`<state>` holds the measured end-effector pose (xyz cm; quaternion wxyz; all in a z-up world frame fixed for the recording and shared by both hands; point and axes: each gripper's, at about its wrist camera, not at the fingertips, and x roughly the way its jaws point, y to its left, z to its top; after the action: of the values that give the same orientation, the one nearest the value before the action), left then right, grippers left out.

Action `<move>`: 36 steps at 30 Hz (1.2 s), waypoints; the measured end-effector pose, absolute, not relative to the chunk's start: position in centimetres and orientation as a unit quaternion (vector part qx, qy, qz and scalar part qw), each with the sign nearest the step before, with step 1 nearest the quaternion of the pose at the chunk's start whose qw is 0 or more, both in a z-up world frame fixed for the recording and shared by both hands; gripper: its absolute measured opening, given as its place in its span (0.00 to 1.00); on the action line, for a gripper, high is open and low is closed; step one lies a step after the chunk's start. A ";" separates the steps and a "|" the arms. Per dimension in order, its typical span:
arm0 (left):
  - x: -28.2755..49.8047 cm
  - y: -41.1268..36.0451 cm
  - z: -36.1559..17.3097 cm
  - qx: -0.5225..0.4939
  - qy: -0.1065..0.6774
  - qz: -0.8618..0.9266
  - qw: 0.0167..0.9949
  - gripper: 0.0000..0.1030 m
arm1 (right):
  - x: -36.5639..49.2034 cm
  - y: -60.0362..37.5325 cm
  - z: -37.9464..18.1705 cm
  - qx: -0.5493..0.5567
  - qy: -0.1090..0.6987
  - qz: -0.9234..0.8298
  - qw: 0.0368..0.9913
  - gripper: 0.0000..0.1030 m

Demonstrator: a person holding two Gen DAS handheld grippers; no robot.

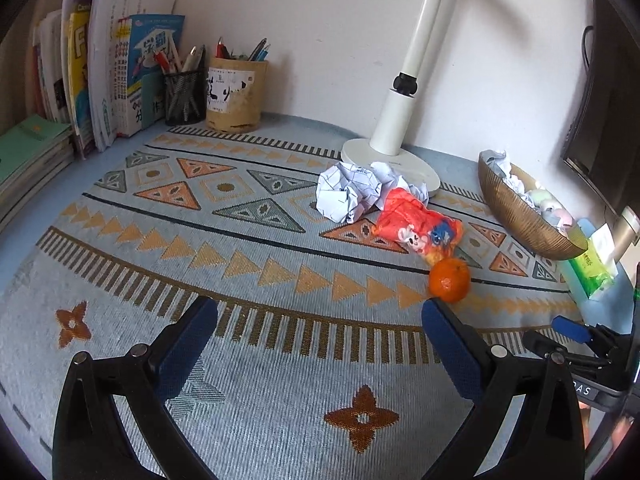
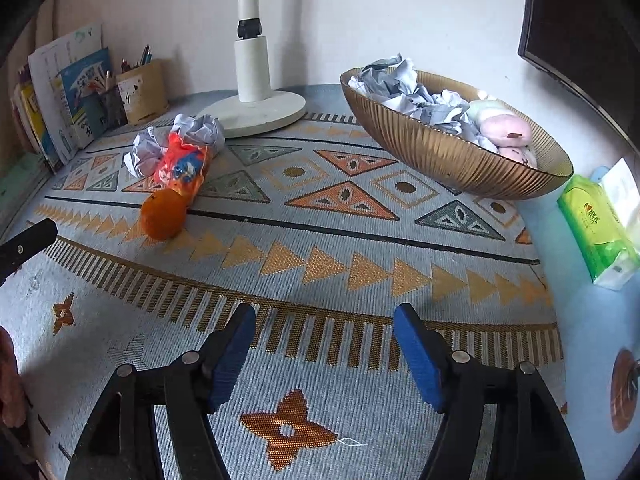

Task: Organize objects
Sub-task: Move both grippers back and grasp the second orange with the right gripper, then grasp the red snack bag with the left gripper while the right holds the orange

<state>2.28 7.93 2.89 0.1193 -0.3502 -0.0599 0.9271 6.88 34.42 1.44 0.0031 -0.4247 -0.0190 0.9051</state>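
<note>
An orange (image 1: 450,280) (image 2: 164,216) lies on the patterned mat, touching a red snack packet (image 1: 416,228) (image 2: 182,168). Behind the packet sit crumpled paper balls (image 1: 348,192) (image 2: 200,128). A ribbed golden bowl (image 1: 516,212) (image 2: 440,156) at the right holds more crumpled paper and pastel round items. My left gripper (image 1: 320,306) is open over the mat with nothing between its fingers, and the orange is just beyond its right fingertip. My right gripper (image 2: 325,312) is open over bare mat, short of the bowl, holding nothing.
A white lamp base (image 1: 384,156) (image 2: 256,112) stands against the wall behind the paper. Pen holders (image 1: 236,96) and upright books (image 1: 120,60) fill the back left corner. A green tissue pack (image 1: 594,268) (image 2: 596,228) lies at the right edge, under a dark monitor (image 1: 600,100).
</note>
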 end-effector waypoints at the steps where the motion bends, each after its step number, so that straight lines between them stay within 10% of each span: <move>1: 2.3 7.9 2.9 -0.349 -0.059 0.928 0.119 0.99 | 6.8 34.0 1.5 -0.426 -0.024 0.905 0.003 0.68; 12: 2.9 5.9 3.4 -0.318 -0.111 0.934 0.120 0.99 | 0.6 26.0 4.0 -0.454 0.001 0.884 -0.111 0.66; 16: 2.6 5.8 3.4 -0.325 -0.115 0.931 0.123 0.99 | -1.6 24.1 1.9 -0.475 -0.022 0.875 -0.094 0.34; 30: -7.7 17.3 1.6 -0.476 -0.177 0.843 0.176 0.96 | 3.6 36.1 2.2 -0.405 0.043 0.912 -0.046 0.34; 32: -8.5 18.1 1.1 -0.471 -0.185 0.850 0.149 0.92 | 3.9 35.8 2.7 -0.390 0.041 0.918 -0.053 0.35; 33: -8.8 18.7 1.2 -0.466 -0.172 0.857 0.137 0.70 | 4.0 35.9 2.6 -0.392 0.044 0.917 -0.053 0.35; 36: -8.7 19.9 1.3 -0.470 -0.124 0.861 0.146 0.52 | 3.8 36.5 2.4 -0.397 0.059 0.915 -0.045 0.35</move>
<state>-8.73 19.93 1.27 0.1464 -0.4705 -0.1242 0.8613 3.76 36.53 2.38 -0.0454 -0.3969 0.0595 0.9148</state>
